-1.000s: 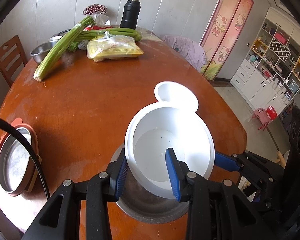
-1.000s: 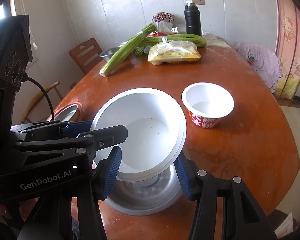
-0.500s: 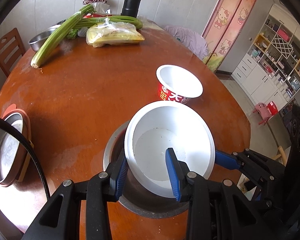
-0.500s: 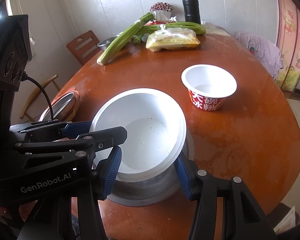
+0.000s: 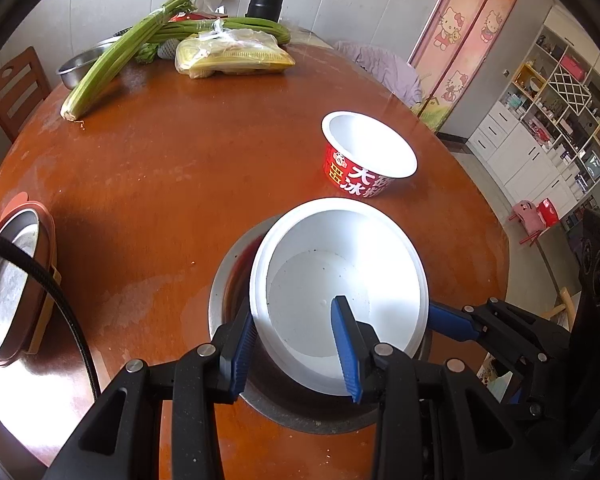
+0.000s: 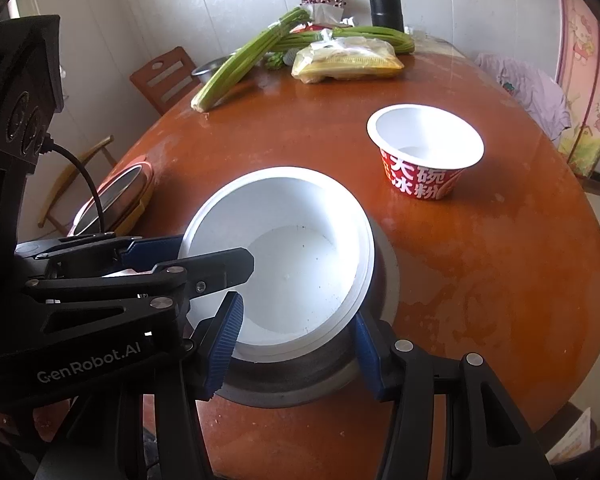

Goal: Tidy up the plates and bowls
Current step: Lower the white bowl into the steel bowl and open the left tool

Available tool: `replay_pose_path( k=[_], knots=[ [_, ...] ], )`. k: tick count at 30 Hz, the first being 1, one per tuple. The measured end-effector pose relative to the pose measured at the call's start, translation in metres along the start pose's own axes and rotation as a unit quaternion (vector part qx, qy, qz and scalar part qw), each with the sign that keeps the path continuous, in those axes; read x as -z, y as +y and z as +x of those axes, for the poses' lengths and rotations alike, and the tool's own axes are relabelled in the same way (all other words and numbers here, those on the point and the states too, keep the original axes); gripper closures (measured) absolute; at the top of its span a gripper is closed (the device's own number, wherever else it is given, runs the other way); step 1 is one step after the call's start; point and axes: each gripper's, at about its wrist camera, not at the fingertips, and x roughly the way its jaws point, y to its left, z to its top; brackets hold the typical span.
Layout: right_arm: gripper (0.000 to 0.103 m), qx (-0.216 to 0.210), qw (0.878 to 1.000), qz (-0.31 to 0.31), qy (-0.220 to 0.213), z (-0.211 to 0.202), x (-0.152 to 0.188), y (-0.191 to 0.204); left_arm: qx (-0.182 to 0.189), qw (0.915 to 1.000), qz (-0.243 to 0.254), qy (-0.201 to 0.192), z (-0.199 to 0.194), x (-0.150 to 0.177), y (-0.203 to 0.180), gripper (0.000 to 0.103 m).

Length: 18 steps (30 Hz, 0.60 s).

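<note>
"GenRobot.AI" marks the left gripper (image 6: 188,256), clenched on the near-left rim of the white bowl (image 5: 340,280), which sits mouth-up, slightly tilted, inside the steel bowl (image 5: 236,276) on the table (image 5: 180,184), while the right gripper (image 6: 296,344) straddles its near wall, grip unclear.

A white bowl (image 5: 340,280), tilted, sits in a steel bowl (image 5: 236,264) on the bench. A red cup bowl (image 5: 364,160) stands upright just beyond.
</note>
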Motion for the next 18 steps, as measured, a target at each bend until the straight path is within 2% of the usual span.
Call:
replay_pose_path(
  k=[18],
  knots=[
    [0.047,0.006,1.000,-0.006,-0.001,0.0019,0.0016,-0.0022,-0.004,1.0000,-0.001,-0.001,0.0006,0.0000,0.0024,0.065]
  ],
)
